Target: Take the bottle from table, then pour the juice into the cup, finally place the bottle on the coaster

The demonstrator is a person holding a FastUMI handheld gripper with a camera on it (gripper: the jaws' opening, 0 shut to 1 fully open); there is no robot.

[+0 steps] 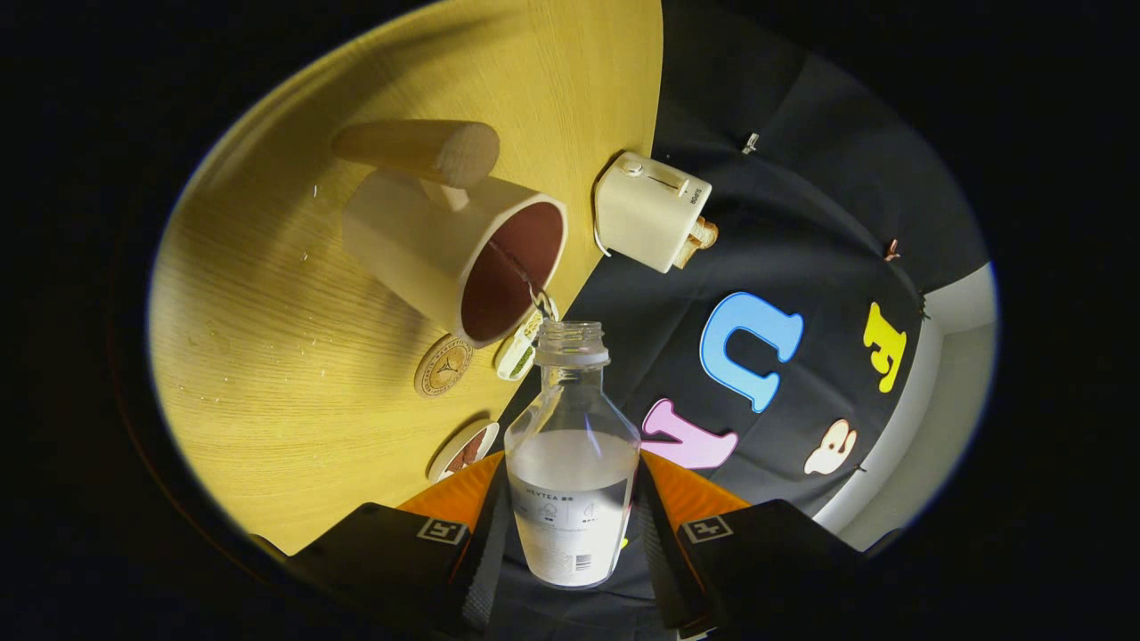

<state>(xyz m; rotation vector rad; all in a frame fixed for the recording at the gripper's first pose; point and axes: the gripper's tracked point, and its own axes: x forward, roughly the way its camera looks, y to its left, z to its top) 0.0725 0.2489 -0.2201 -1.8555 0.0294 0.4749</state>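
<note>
**Bottle tipped over the cup, stream running**

Seen from the camera riding on the claw, the two fingers were pressed against either side of a clear plastic bottle, gripping it by its lower body. The bottle's base was cut off from sight between the fingers, and its label was too small to make out. Its uncapped neck pointed ahead toward a cream cup with a dark red inside, standing on the wooden worktop. A thin stream of liquid ran from the bottle's mouth into the cup. A wooden cylinder lay beyond the cup, partly hiding its handle. Three round coasters sat near the cup, two half covered by the bottle and fingers. A cream toaster stood at the worktop's edge.
</note>
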